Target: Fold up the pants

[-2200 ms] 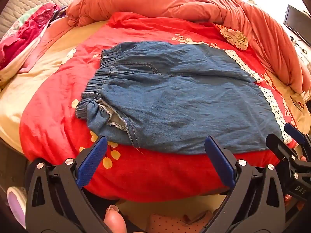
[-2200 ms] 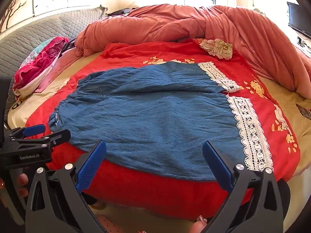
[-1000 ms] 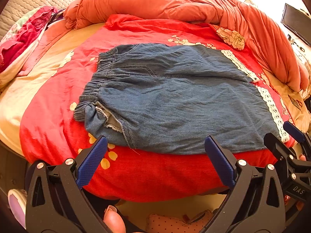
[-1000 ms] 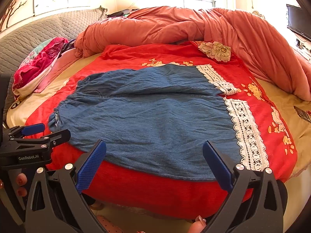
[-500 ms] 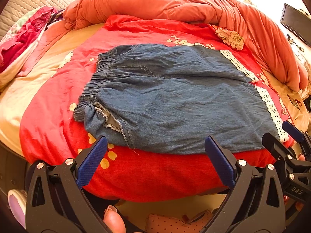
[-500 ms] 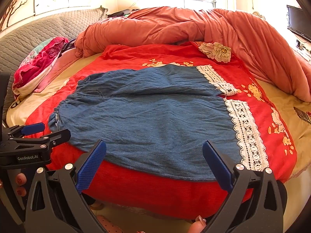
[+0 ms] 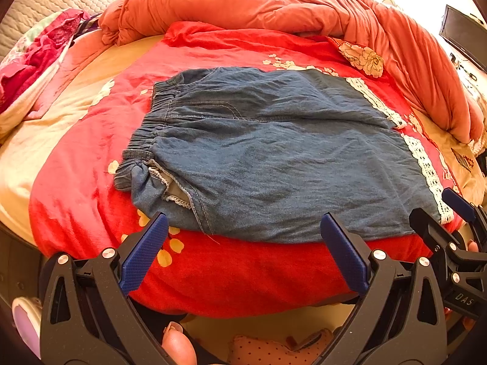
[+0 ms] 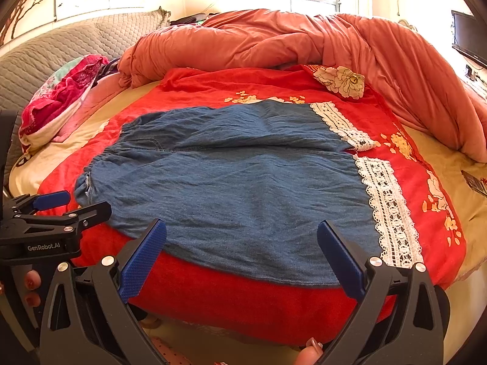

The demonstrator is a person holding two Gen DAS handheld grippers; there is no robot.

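Blue denim pants [image 7: 274, 152] with white lace hems [image 7: 426, 167] lie flat on a red blanket [image 7: 243, 273], waistband to the left, hems to the right. In the right wrist view the pants [image 8: 243, 188] and lace [image 8: 386, 203] fill the middle. My left gripper [image 7: 243, 228] is open and empty, just short of the pants' near edge by the waistband side. My right gripper [image 8: 242, 234] is open and empty over the near edge toward the hems. Each gripper shows in the other's view, the right [image 7: 450, 222] and the left [image 8: 64, 206].
A bunched orange duvet [image 8: 289, 45] lies along the back and right of the bed. A pink and white cloth pile [image 8: 61, 97] sits at the left by a grey quilted headboard [image 8: 61, 42]. A floral cushion [image 8: 341, 80] lies behind the pants. A screen [image 7: 462, 39] stands at right.
Both grippers have stayed open and nearly still. The views have shifted only slightly. The pants have not moved.
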